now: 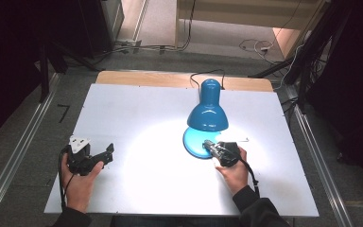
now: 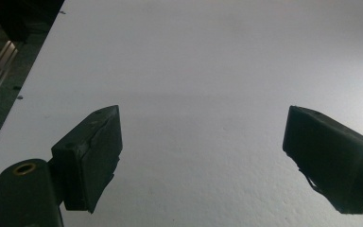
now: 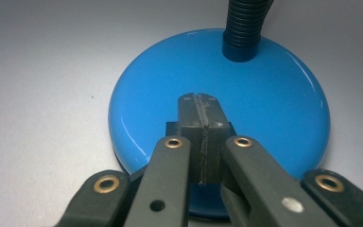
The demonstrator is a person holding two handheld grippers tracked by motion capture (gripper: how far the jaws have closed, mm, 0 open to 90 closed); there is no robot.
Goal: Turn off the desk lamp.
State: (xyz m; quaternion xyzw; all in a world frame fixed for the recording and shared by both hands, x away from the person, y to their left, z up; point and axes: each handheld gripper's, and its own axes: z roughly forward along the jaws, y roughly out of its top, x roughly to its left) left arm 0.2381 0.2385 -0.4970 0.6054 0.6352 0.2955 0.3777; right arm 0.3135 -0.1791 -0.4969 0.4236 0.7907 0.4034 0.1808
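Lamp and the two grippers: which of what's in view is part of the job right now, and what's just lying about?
In the job:
- lamp base
- lamp shade, lit
- right gripper, jaws together over the base

Just about:
- left gripper, open over bare table
- floor cables

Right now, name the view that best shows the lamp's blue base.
The right gripper view: the lamp base sits close, with the shut right gripper over it. In the high view the shade covers much of it. The left gripper view faces bare table.
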